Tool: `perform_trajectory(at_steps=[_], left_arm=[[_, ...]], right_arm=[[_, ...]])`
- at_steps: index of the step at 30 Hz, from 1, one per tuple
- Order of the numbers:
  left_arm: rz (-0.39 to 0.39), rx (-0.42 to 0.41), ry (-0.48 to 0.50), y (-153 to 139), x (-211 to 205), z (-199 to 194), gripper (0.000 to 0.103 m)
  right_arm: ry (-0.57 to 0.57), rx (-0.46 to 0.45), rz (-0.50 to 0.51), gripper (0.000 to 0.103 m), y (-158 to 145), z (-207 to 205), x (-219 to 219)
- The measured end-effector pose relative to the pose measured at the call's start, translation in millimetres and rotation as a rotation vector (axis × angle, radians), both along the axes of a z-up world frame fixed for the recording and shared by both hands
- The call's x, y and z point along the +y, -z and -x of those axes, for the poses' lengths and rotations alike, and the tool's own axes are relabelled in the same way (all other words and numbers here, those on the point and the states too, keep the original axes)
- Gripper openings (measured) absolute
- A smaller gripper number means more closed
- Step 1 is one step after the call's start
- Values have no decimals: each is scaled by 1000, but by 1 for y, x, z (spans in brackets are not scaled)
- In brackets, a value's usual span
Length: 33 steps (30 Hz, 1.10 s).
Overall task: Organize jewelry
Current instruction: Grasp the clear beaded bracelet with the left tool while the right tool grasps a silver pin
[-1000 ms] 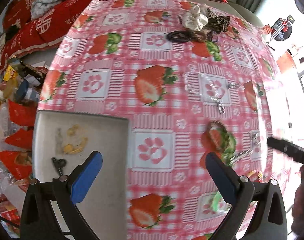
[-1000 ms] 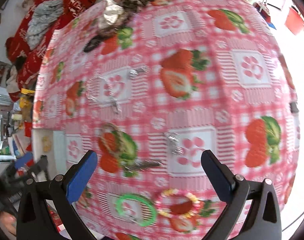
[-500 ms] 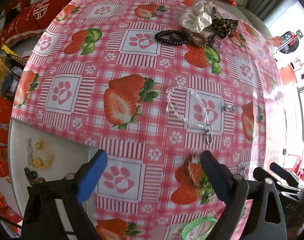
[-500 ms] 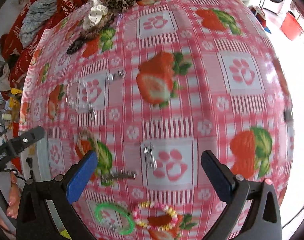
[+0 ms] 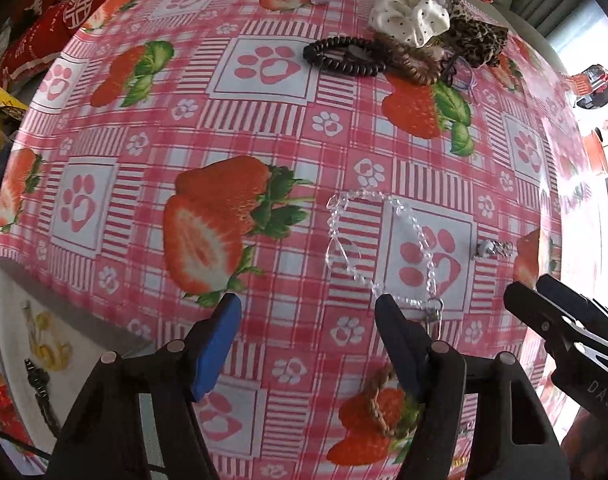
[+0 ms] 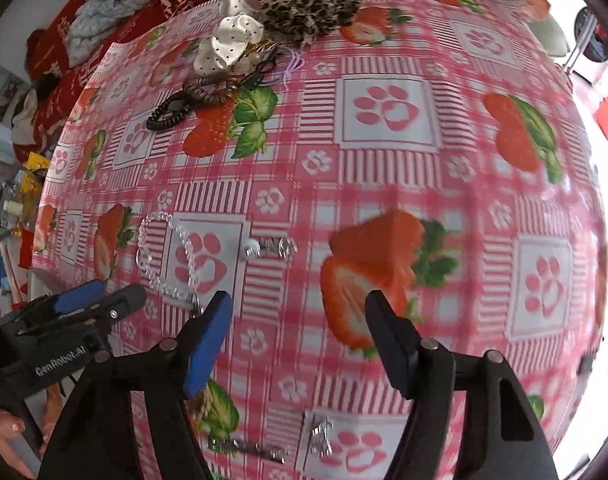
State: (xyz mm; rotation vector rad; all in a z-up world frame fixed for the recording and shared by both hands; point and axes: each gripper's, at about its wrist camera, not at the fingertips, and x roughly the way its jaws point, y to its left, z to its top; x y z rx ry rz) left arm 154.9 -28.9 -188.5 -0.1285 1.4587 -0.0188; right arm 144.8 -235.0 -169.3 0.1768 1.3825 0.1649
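Beside left gripper (image 5: 306, 312) right fingertip, clear bead bracelet (image 5: 378, 248), untouched

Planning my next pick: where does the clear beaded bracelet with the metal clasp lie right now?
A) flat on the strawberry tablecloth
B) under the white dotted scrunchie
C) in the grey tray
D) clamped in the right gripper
A: the clear beaded bracelet lies flat on the strawberry tablecloth, with no gripper holding it.

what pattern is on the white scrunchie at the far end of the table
Small dark polka dots on white scrunchie; clearest in the left wrist view.
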Motion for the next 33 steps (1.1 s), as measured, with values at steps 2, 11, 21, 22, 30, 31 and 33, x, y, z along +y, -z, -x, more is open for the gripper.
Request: perform_trajectory(at_steps=[2, 11, 21, 22, 30, 31, 33], left_arm=[[2, -3, 5, 3, -3, -2, 76], [-12, -31, 15, 7, -10, -14, 71], [-64, -61, 92, 2, -32, -14, 24], [-73, -65, 107, 1, -36, -15, 24], [13, -89, 108, -13, -33, -10, 24], [20, -94, 105, -17, -31, -9, 24], [35, -102, 99, -24, -25, -7, 24]], right_arm=[[-21, -3, -6, 69, 3, -7, 4], [-115, -31, 55, 59, 11, -22, 26], [-139, -75, 186, 14, 12, -23, 31], [-133, -72, 177, 14, 12, -24, 30], [-36, -40, 36, 14, 6, -14, 8], [-24, -37, 22, 14, 5, -12, 5], [2, -31, -5, 14, 1, -8, -2]])
